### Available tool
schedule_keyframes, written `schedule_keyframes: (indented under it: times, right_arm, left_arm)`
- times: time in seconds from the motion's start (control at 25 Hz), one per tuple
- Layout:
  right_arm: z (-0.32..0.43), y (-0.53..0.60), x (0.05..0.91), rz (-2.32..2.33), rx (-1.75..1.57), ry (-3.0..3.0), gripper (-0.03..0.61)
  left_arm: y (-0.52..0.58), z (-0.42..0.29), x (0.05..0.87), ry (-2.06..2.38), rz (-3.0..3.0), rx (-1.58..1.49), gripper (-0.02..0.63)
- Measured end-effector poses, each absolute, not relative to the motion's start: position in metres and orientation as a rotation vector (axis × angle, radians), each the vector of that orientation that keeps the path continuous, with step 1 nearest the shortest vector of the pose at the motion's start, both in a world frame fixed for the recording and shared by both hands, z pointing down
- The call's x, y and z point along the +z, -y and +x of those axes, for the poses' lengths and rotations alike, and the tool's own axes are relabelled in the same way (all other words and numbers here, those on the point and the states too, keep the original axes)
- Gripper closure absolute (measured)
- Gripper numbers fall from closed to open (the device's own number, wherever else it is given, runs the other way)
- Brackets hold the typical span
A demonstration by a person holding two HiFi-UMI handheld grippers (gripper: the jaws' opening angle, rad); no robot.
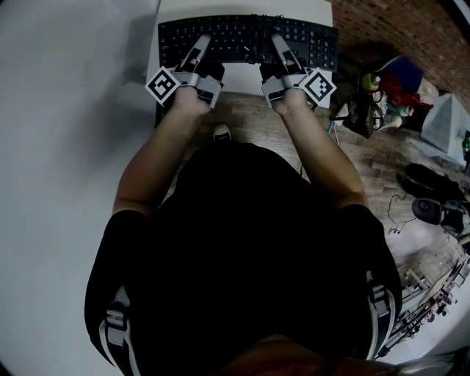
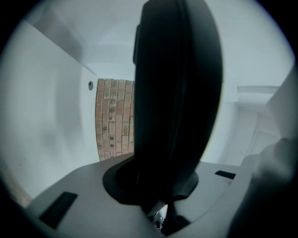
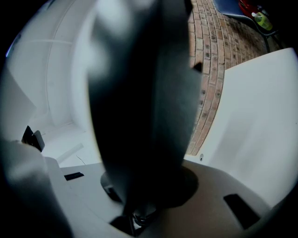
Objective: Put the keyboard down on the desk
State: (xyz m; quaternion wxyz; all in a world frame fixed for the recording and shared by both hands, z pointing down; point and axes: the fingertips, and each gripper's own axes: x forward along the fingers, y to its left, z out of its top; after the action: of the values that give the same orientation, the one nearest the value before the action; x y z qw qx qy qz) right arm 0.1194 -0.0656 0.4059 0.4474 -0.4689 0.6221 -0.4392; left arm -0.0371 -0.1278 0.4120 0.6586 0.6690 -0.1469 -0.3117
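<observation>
In the head view a black keyboard [image 1: 246,37] lies across the white desk [image 1: 317,9] at the top; I cannot tell whether it rests on the desk or hangs just above it. My left gripper [image 1: 200,45] is shut on its near edge left of centre, and my right gripper [image 1: 282,45] is shut on the same edge right of centre. In the left gripper view the keyboard [image 2: 177,93] is a dark edge-on slab filling the jaws of the left gripper [image 2: 163,204]. The right gripper view shows the same slab, the keyboard [image 3: 139,102], clamped in the right gripper [image 3: 139,204].
A brick wall [image 1: 396,22] stands at the back right. Right of the desk is a chair with a green bottle and red things [image 1: 382,88]. Cables and dark gear [image 1: 433,198] lie on the floor at the right. The person's torso fills the lower head view.
</observation>
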Motion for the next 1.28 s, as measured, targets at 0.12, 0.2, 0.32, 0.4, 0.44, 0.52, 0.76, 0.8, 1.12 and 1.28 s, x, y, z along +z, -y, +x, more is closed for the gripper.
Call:
schedule_keyframes:
  times: [0.12,0.2,0.32,0.4,0.44,0.52,0.76,0.8,1.12,1.28]
  right_arm:
    - [0.122,0.068,0.409,-1.169,-1.085,-1.53,0.465]
    - [0.122,0.068,0.411,-1.163,-1.082,-1.531,0.465]
    - [0.121,0.068,0.414,-1.164,-1.083,-1.535,0.465]
    - [0.121,0.07,0.413,-1.167,-1.077,-1.538,0.465]
    - [0.122,0.07,0.412,-1.168,-1.075,-1.538,0.465]
    - [0.122,0.069,0.412,-1.167,-1.075,-1.534,0.465]
    - [0.123,0.07,0.413,-1.167,-1.074,-1.531,0.465]
    - [0.123,0.07,0.412,-1.166,-1.072,-1.532,0.465]
    - [0.122,0.073,0.418,-1.17,-1.075,-1.522,0.465]
    - [0.124,0.073,0.415,-1.17,-1.076,-1.518,0.465]
  left_arm:
    - [0.132,-0.034,0.414,0.329,1.515,-0.699,0.532]
    - [0.131,-0.034,0.417,0.328,1.509,-0.696,0.532]
    - [0.131,-0.035,0.418,0.32,1.513,-0.693,0.532]
    - [0.133,-0.035,0.417,0.317,1.517,-0.692,0.532]
    - [0.133,-0.034,0.418,0.318,1.517,-0.69,0.532]
    - [0.132,-0.034,0.419,0.319,1.516,-0.688,0.532]
    - [0.133,-0.033,0.419,0.32,1.521,-0.685,0.532]
    - [0.134,-0.033,0.419,0.319,1.523,-0.684,0.532]
    - [0.136,-0.033,0.422,0.318,1.515,-0.674,0.532]
    - [0.138,-0.032,0.42,0.319,1.525,-0.671,0.532]
